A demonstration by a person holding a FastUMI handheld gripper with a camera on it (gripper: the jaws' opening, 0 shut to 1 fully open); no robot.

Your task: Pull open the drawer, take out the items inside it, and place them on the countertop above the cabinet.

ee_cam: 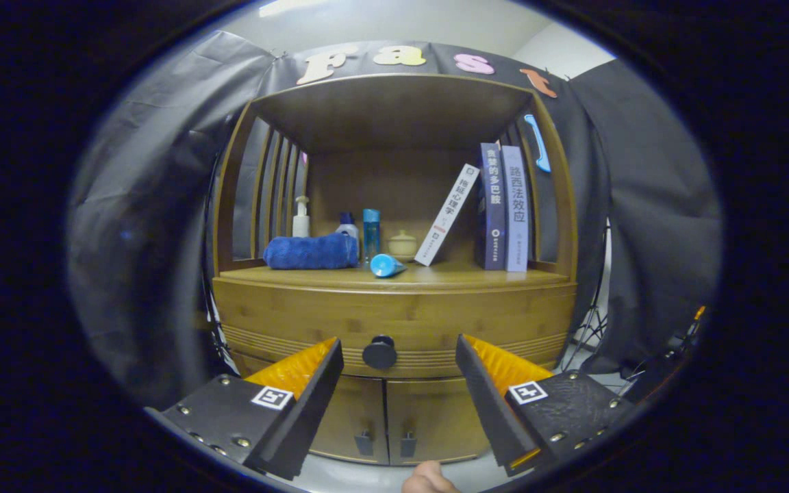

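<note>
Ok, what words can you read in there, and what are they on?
"拖延心理学": spine of the leaning white book.
"贪婪的多巴胺": spine of the dark blue book.
"路西法效应": spine of the pale purple book.
Pump bottle and blue bottle: any print is too small to read.
Square markers on the open gripper: patterns, no words. The drawer knob sits between its fingers.
</note>
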